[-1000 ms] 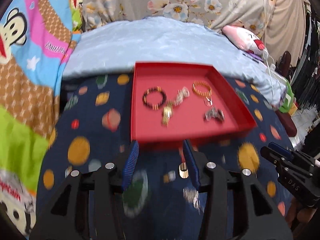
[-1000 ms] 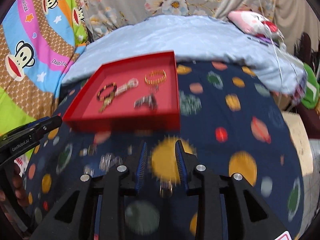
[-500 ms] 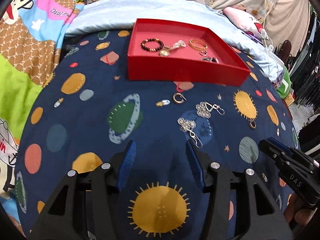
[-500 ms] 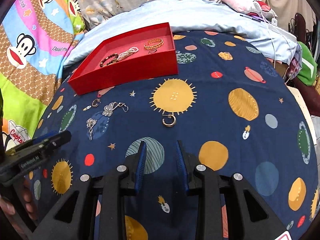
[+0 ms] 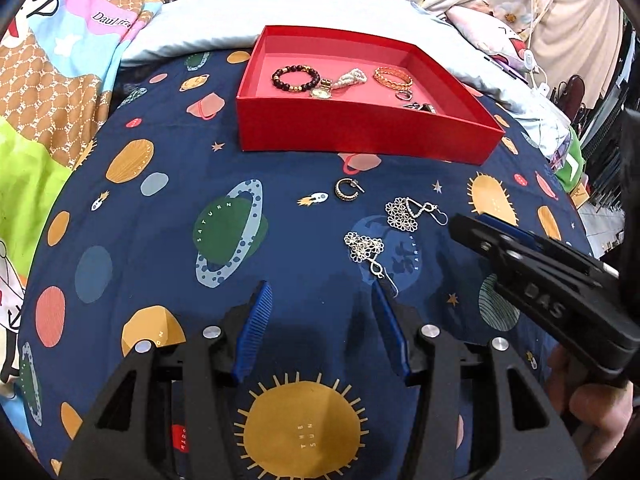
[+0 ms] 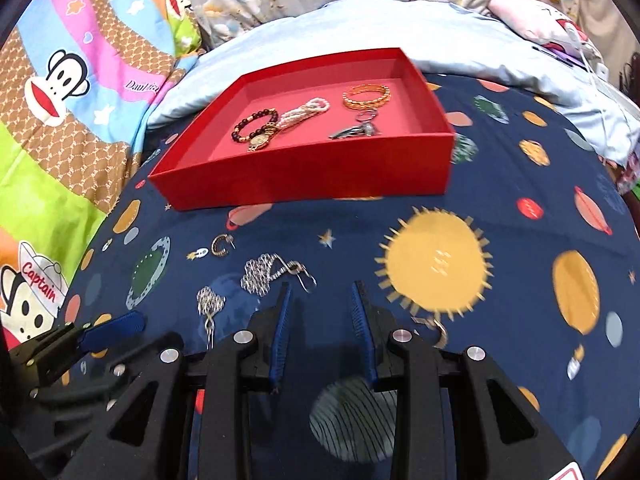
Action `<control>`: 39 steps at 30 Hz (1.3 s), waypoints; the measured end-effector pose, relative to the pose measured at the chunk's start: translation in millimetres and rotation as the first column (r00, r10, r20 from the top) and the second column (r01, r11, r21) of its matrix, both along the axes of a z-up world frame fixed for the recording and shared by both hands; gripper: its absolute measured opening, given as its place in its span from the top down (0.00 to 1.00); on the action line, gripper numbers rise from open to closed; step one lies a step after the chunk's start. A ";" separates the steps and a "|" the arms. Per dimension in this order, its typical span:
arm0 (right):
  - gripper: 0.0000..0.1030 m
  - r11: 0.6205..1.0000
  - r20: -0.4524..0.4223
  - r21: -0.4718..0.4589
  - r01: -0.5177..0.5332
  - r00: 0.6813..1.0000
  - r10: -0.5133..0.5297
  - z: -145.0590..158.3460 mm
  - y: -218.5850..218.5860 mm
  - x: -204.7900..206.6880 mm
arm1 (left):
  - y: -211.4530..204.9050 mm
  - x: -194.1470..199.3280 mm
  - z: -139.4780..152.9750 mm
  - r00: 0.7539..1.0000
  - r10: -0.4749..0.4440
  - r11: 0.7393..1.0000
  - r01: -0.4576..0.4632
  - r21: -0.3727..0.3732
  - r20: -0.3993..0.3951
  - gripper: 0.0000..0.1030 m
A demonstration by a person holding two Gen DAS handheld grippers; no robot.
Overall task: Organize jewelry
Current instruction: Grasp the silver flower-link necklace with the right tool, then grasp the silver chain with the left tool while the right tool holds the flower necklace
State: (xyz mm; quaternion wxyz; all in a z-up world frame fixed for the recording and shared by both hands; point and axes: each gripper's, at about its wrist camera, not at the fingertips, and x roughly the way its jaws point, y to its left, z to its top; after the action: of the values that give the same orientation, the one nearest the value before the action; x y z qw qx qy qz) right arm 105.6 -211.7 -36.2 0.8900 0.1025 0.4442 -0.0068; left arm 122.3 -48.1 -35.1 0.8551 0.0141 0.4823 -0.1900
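Observation:
A red tray [image 5: 360, 132] [image 6: 304, 176] sits on the space-print cloth and holds a dark bead bracelet [image 5: 296, 78], a watch [image 5: 322, 90], a gold bracelet [image 5: 392, 76] and small metal pieces. On the cloth before it lie a gold hoop earring [image 5: 346, 190] and two silver flower earrings [image 5: 406, 214] [image 5: 366, 248]. My left gripper [image 5: 320, 288] is open and empty, just short of the nearer silver earring. My right gripper [image 6: 322, 286] is open with nothing between its pads, beside the silver earrings [image 6: 264, 272]. A second gold hoop [image 6: 434, 326] lies by its right finger.
A pale blue quilt [image 5: 320, 8] lies behind the tray, and a cartoon monkey blanket [image 6: 60, 80] borders the cloth on the left. A pink plush and cables [image 5: 516, 40] sit at the far right. The right gripper's finger [image 5: 476, 224] reaches in close to the silver earrings.
Both grippers have drawn back from the tray and sunk toward the cloth. The right gripper then moved forward up to the silver earrings, and the second hoop now lies beside its right finger.

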 end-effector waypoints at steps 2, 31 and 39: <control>0.72 1.000 -0.004 -0.003 -0.011 1.000 0.011 -2.3 3.1 6.1 | 0.4 1.0 -0.6 1.000 -0.001 1.000 0.001 0.000 -0.001 0.51; 0.99 0.997 -0.024 -0.006 0.078 0.997 -0.078 -4.3 -21.2 -32.1 | -26.9 3.4 -3.2 0.999 -0.038 0.999 0.038 -0.024 -0.019 0.51; 0.99 0.997 -0.022 0.018 0.076 0.997 -0.076 -3.9 -22.6 -34.3 | -40.7 7.0 -7.3 0.998 -0.013 0.999 0.010 0.047 0.059 0.64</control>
State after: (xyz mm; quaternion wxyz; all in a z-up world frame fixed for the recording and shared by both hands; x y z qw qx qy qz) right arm 71.3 -234.3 -40.1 0.8833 0.1276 0.4495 -0.0377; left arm 129.3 -88.8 -42.3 0.8674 0.0426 0.4607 -0.1831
